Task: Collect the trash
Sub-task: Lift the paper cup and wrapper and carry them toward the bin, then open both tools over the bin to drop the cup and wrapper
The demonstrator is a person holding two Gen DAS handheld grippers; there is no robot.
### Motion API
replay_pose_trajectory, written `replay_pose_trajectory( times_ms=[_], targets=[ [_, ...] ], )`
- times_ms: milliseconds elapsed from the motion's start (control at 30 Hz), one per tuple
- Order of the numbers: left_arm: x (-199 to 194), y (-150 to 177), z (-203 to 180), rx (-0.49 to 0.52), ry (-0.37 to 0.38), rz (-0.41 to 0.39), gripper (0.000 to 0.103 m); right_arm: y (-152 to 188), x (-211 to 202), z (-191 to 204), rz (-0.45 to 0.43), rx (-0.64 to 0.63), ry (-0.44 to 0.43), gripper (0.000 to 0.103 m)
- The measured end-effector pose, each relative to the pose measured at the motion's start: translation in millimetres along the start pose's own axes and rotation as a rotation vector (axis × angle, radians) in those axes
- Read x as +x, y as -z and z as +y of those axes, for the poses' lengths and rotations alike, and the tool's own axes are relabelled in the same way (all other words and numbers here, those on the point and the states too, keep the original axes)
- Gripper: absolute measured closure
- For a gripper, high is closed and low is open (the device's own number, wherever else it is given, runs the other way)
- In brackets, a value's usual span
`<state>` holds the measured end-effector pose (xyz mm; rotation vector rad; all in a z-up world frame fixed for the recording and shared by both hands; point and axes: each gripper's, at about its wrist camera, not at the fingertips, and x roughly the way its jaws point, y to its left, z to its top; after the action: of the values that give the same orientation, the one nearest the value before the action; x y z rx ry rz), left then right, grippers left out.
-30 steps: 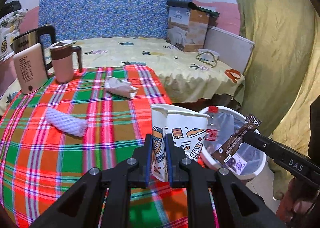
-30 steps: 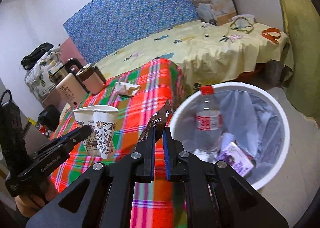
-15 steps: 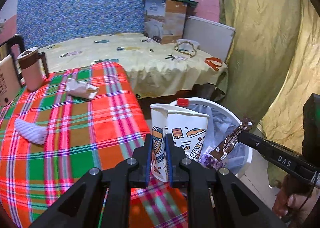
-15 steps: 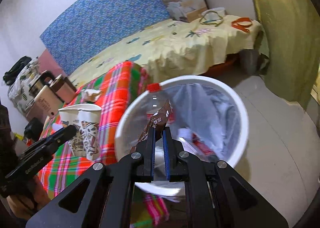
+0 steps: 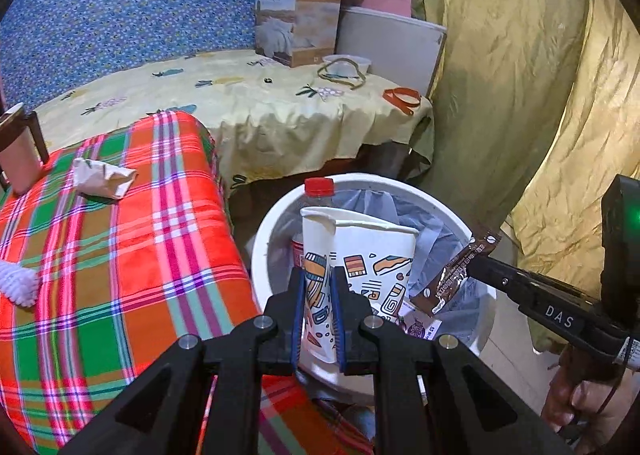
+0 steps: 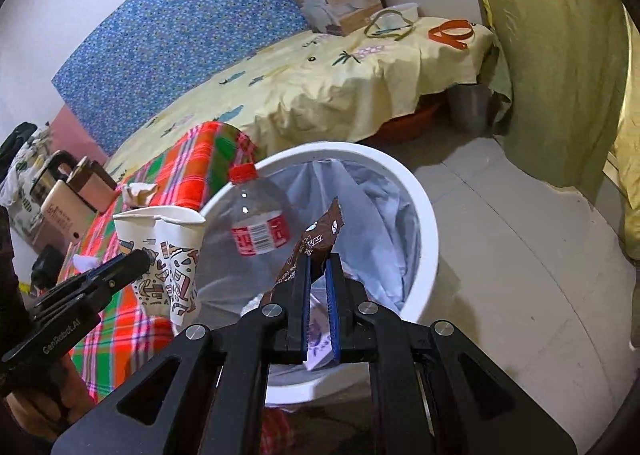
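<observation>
My left gripper [image 5: 317,279] is shut on the wall of a patterned white paper cup [image 5: 364,255], held upright over the near rim of a white trash bin [image 5: 260,239]. The cup [image 6: 168,251] also shows at the left of the right wrist view. A brown snack wrapper [image 6: 314,243] sticks up from my right gripper [image 6: 318,267], which is shut on it above the bin [image 6: 430,223]. From the left wrist view that wrapper [image 5: 456,275] hangs over the bin's right side. Inside the bin lie a clear bottle with a red cap [image 6: 260,219] and a purple packet [image 5: 420,329].
A plaid-covered table [image 5: 120,255] left of the bin holds a crumpled paper [image 5: 102,177], a white foam net [image 5: 18,283] and a brown mug [image 5: 18,151]. A yellow-sheeted bed [image 5: 260,107] with a cardboard box [image 5: 298,17] stands behind. Olive curtains [image 5: 520,75] hang at right.
Both grippers have swung right, off the table and over the bin, still holding the cup and the wrapper. The bin now fills the middle of both views.
</observation>
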<state>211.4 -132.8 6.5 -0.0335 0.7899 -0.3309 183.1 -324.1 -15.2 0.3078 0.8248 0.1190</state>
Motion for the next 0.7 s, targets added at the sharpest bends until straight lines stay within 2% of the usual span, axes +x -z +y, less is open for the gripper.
replay_pose_trajectory(
  times_ms=[333,367,433,467,700],
  targets=[
    [24,-1,-5,0.014,0.008,0.036,0.088,-4,15,-8,0.053,-0.015,0.039,0.092],
    [24,-1,-6,0.016,0.008,0.034,0.087,-4,13,-8,0.051,-0.02,0.042,0.091],
    [24,-1,-6,0.017,0.008,0.03,0.076,-4,11,-9,0.044,-0.024,0.043,0.085],
    [23,-1,-6,0.017,0.008,0.028,0.074,-5,10,-9,0.041,-0.025,0.04,0.084],
    [11,0,-4,0.008,-0.005,0.006,0.073,-5,2,-1,0.02,-0.042,0.02,0.079]
  ],
)
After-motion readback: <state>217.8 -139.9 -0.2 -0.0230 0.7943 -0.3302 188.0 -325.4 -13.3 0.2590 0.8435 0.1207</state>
